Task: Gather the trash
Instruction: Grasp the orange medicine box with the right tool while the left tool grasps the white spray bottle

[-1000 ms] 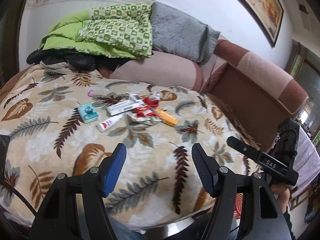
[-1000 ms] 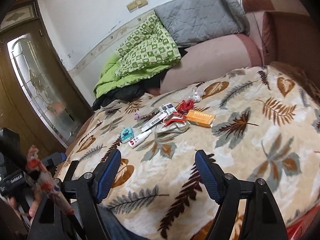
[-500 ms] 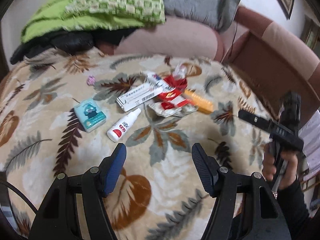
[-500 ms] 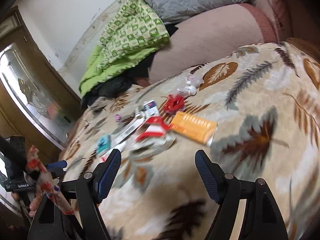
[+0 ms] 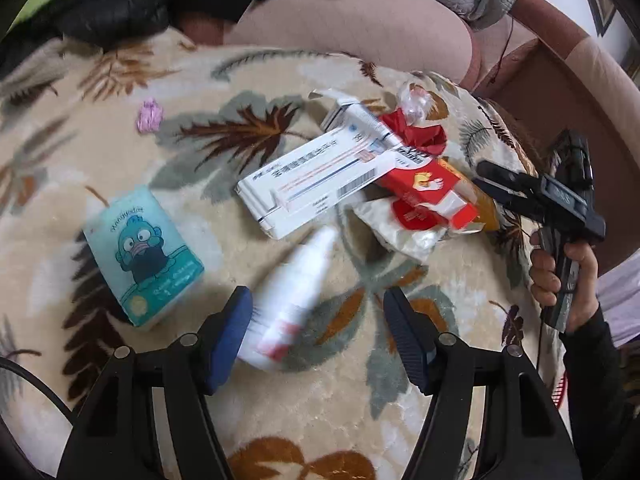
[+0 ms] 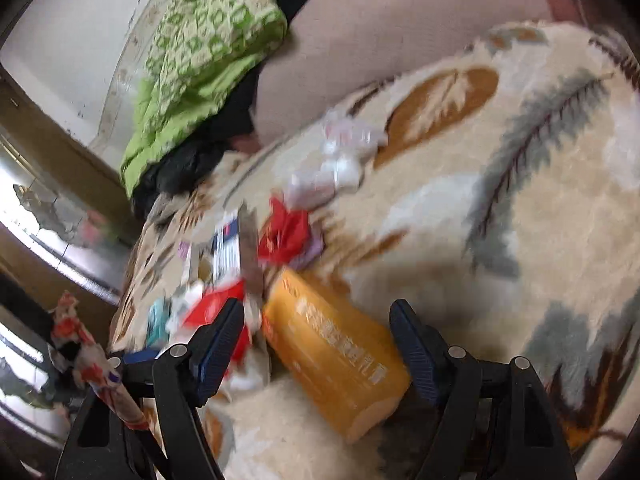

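Leaf-patterned blanket (image 5: 120, 168) covering a sofa, with the trash heaped around a long white box (image 5: 316, 184): a white bottle (image 5: 296, 296) just below it, a red box (image 5: 428, 196) and an orange box (image 6: 336, 360) to its right, a teal packet (image 5: 144, 256) well to its left. Left gripper (image 5: 318, 336), spread wide and empty, straddles the bottle; right gripper (image 6: 318, 352), likewise spread, straddles the orange box. Approach stage, apparently; each next needs lowering and closing on its item.

Orange box (image 6: 336, 364) on leaf-patterned cream blanket (image 6: 500, 208)
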{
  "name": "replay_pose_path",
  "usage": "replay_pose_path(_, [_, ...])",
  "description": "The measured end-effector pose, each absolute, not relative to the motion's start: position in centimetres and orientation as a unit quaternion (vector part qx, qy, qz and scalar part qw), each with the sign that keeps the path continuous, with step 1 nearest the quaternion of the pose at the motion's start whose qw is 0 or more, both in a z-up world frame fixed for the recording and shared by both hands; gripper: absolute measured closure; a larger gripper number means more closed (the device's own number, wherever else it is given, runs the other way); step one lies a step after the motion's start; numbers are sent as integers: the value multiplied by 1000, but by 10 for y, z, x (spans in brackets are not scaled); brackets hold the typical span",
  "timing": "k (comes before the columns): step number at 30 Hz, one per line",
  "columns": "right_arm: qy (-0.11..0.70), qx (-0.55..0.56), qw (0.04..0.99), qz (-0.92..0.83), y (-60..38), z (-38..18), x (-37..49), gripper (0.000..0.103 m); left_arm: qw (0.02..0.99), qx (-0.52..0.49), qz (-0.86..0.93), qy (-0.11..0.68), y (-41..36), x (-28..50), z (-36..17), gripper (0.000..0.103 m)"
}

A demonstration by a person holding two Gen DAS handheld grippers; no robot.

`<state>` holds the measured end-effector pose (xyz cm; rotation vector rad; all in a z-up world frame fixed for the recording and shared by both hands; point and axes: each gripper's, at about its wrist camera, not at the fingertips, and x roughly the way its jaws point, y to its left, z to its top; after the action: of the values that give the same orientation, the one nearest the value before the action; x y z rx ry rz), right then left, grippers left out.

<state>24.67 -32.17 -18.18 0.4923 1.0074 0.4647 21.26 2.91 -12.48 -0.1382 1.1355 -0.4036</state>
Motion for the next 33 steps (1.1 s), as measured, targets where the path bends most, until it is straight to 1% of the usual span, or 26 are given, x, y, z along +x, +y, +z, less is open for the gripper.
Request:
replay_pose_path(2, [487, 230, 811, 229, -320, -190, 236, 30, 813, -89, -195, 541, 36, 211, -130, 36])
replay_pose_path(3, [491, 223, 811, 226, -318, -193, 232, 34, 814, -90, -200, 538, 36, 208, -130, 36])
replay_pose_path(4, [494, 209, 815, 220, -314, -195, 228, 36, 817, -81, -201, 534, 33, 204, -128, 36])
replay_pose_path(9, [496, 130, 838, 186, -289, -190, 215, 36, 827, -16, -162, 538, 14, 200, -135, 36])
replay_pose_path(10, [495, 112, 844, 175, -284, -189, 214, 38, 826, -3, -153, 543, 12, 202, -138, 36])
replay_pose_path(12, [497, 95, 848, 160, -279, -188, 213, 39, 826, 26, -136, 546, 5, 204, -141, 37])
replay_pose_path(18, [497, 82, 856, 117, -283, -179, 183, 42, 823, 45, -127, 551, -5, 210, -143, 37])
replay_pose_path(20, [501, 85, 855, 102, -287, -177, 170, 42, 822, 51, -122, 554, -8, 215, -145, 37])
replay_pose_path(22, [498, 77, 859, 92, -284, -176, 158, 39, 824, 53, -122, 551, -12, 217, -146, 37])
replay_pose_path(23, [496, 77, 860, 89, -284, -177, 155, 39, 825, 51, -121, 549, -13, 219, -148, 38])
replay_pose_path(24, [496, 78, 861, 83, -284, -180, 153, 39, 827, 48, -118, 548, -13, 221, -149, 39])
replay_pose_path(25, [493, 78, 863, 80, -284, -182, 153, 39, 829, 46, -110, 546, -12, 220, -150, 47])
replay_pose_path(26, [492, 79, 864, 77, -283, -183, 153, 39, 831, 54, -95, 545, -11, 221, -150, 61])
replay_pose_path(27, [489, 80, 866, 69, -283, -182, 153, 43, 832, 57, -90, 545, -9, 220, -148, 66])
replay_pose_path(28, [487, 82, 867, 65, -282, -181, 154, 44, 832, 53, -89, 545, -7, 219, -145, 71])
replay_pose_path(29, [485, 86, 868, 63, -283, -180, 152, 45, 832, 40, -91, 546, -2, 217, -142, 74])
replay_pose_path(33, [469, 142, 870, 57, -296, -172, 129, 46, 842, -18, -103, 529, 18, 200, -121, 75])
